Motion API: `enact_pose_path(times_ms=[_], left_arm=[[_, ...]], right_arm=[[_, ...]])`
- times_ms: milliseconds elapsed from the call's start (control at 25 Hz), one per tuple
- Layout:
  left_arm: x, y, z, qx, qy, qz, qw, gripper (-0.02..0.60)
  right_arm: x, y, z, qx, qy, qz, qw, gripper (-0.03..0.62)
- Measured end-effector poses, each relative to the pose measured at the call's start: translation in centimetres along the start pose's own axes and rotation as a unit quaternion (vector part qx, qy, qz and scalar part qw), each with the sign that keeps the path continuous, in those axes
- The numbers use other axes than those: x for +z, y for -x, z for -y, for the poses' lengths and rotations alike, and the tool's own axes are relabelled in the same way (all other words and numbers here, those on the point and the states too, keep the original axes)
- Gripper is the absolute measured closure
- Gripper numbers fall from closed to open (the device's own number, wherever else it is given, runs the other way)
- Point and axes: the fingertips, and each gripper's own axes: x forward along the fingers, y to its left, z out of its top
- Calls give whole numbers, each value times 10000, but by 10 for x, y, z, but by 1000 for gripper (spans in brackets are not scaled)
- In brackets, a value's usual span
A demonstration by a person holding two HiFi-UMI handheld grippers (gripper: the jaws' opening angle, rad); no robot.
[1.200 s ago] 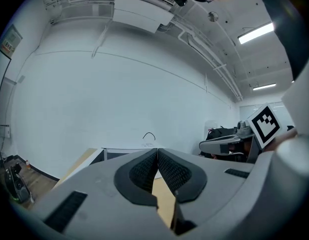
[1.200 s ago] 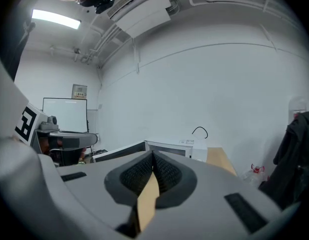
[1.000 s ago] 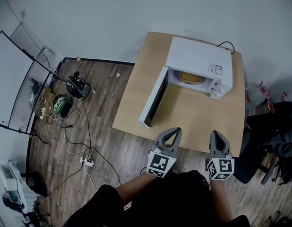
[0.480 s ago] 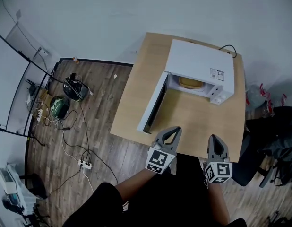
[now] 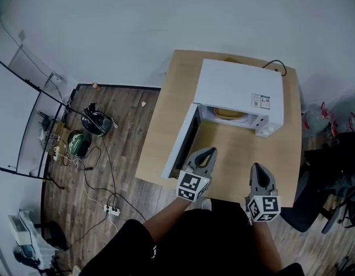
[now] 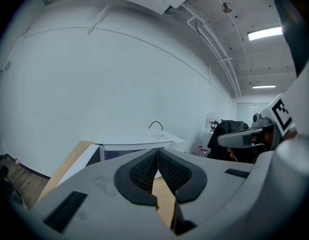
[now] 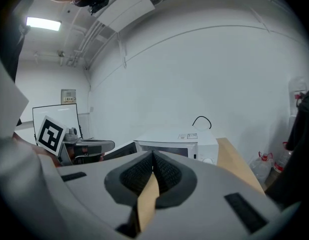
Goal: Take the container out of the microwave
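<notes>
A white microwave [image 5: 240,91] stands at the back of a wooden table [image 5: 166,117], with its door [image 5: 180,142] swung open to the left. Inside it only the edge of a tan container [image 5: 230,113] shows. My left gripper [image 5: 209,152] is shut and empty, over the table's front edge near the door. My right gripper [image 5: 257,168] is also shut and empty, in front of the microwave's right side. In the left gripper view the left gripper [image 6: 157,154] points at the microwave [image 6: 132,145]. In the right gripper view the right gripper [image 7: 153,156] faces the microwave [image 7: 174,141].
A black cable [image 5: 272,65] runs behind the microwave. On the wooden floor to the left lie a power strip [image 5: 111,210], loose cables and bags [image 5: 97,107]. A whiteboard [image 5: 16,119] stands far left. Dark bags and a chair [image 5: 338,171] crowd the right of the table.
Both grippers have come a little closer to the microwave, from off the table's front edge to over it. They stay shut, and the door stays open.
</notes>
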Motion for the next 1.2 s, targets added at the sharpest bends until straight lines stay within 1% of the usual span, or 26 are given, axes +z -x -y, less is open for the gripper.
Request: enact_pose_path(times_ms=[160,360,480,600,680,800,880,1000,1120,1200], left_arm=[[-7,-28,-4,-79,-10,-211,9997,569],[-11,-62,-6,-229,-38,-197,9995,569],[-19,-83,-10,-258,-202,-345,9989,569],[-25,-102,-11,-419,-384,-491,9972,569],[-30,-114,-16,-496,-360,-590,9964,569],[-39,-130,-27,-428,-381,-732,9957,569],[-46,-139,-32,-410,-515,-841,9943,569],[-56,-155,-39,-441,-726,-1048,9909,569],[-72,-173,-52,-359,-960,-1308,9861,569],[-82,-183,-59,-353,-955,-1462,9840,569]], right_arm=[[5,-17,11,13,-70,8,10000,534],[2,-31,24,40,-341,-39,9994,534],[-4,-41,29,49,-423,-140,9990,536],[-2,-51,33,81,-373,-182,9991,535],[1,-60,39,97,-352,-167,9992,534],[9,-74,49,145,-363,-96,9992,535],[14,-80,55,138,-311,-79,9994,536],[16,-87,67,-35,-231,-77,9997,535],[13,-93,77,-141,-325,-98,9993,536],[10,-93,79,-138,-438,-138,9988,534]])
